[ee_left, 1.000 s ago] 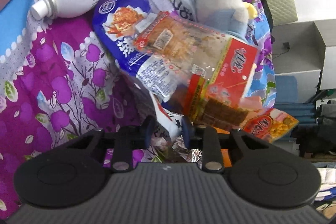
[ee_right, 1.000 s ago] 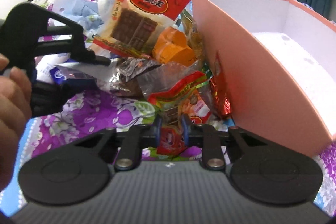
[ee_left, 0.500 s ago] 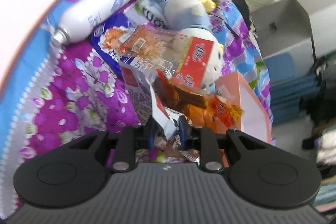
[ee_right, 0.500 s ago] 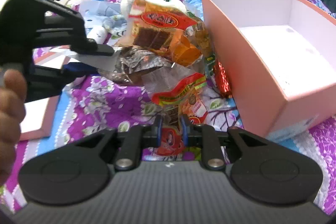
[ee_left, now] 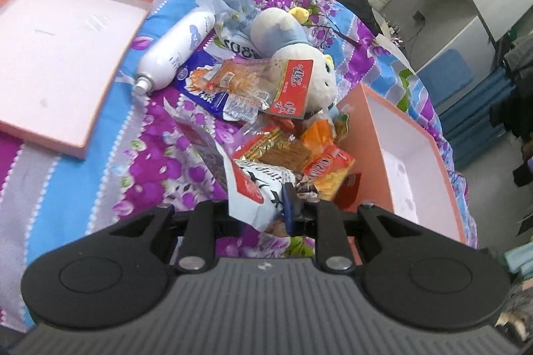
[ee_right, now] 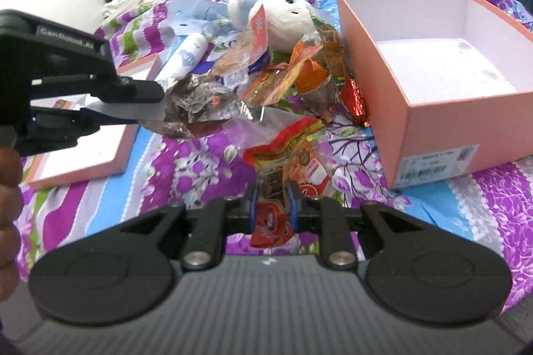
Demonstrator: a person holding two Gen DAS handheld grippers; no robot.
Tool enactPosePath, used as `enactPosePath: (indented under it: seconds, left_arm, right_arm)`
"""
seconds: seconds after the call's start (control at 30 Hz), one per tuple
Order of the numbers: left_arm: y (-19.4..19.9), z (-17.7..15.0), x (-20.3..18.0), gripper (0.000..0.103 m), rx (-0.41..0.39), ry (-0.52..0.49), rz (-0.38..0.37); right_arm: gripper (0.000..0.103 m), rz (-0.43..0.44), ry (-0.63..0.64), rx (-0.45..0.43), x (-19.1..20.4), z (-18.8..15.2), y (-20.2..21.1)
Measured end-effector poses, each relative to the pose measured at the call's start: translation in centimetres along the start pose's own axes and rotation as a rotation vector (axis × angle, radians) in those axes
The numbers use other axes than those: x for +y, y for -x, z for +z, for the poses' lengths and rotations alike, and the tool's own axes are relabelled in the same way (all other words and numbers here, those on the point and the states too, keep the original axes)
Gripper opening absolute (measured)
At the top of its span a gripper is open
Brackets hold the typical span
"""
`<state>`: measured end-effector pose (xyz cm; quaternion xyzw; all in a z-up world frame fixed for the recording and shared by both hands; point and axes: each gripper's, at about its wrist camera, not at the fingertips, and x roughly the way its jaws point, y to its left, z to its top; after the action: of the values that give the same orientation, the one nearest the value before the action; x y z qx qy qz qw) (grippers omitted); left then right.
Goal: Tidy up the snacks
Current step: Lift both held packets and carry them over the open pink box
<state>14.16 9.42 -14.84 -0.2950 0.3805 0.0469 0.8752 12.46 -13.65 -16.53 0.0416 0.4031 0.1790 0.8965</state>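
A heap of snack packets (ee_left: pixel 299 152) lies on the flowered bedspread beside an open pink box (ee_left: pixel 399 155). My left gripper (ee_left: pixel 260 211) is shut on a white and red foil packet (ee_left: pixel 256 185), lifted clear of the bed. The right wrist view shows that left gripper (ee_right: pixel 133 108) from the side, pinching the white edge of the crinkled foil packet (ee_right: pixel 200 108). My right gripper (ee_right: pixel 271 211) is shut on the lower end of a red and orange snack packet (ee_right: pixel 286 152), near the front left corner of the pink box (ee_right: pixel 433 135). The box is empty inside.
The box's pink lid (ee_left: pixel 60 62) lies upturned at the left. A white spray bottle (ee_left: pixel 176 52), a plush toy (ee_left: pixel 299 55) and a blue plastic bag lie behind the heap. Dark clothes lie at the far end of the bed. A hand (ee_right: pixel 6 208) shows at the left edge.
Both grippers have risen and drawn back from the heap with their packets. The left one rolled, so the lid and the box have come into its view.
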Motion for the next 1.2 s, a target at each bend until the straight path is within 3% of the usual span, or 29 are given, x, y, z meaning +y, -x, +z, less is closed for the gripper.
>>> enactPosePath:
  seconds: [0.17,0.43,0.7,0.87,1.2]
  left_arm:
    - [2.3,-1.7,1.4,0.022,-0.019,0.050,0.001]
    - [3.5,-4.1,1.9,0.022,-0.003,-0.011,0.041]
    - [3.3,-6.0,-0.5,0.022,0.046,-0.116,0.044]
    - [3.1,-5.1,-2.9,0.022,0.063,-0.166,0.019]
    - [5.3,-0.6,-10.7,0.022,-0.030,-0.285,-0.090]
  right_arm:
    - [0.021,0.000,0.029,-0.003,-0.3,-1.2,1.6]
    - [0.021,-0.006,0.017,-0.011,-1.5,-1.5,2.8]
    - [0.022,0.026,0.026,-0.044,-1.8,0.2,4.9]
    - [0.022,0.029,0.037,-0.092,-2.3,1.9,6.7]
    - [0.022,0.007,0.072,-0.258,-4.0,7.5,11.0]
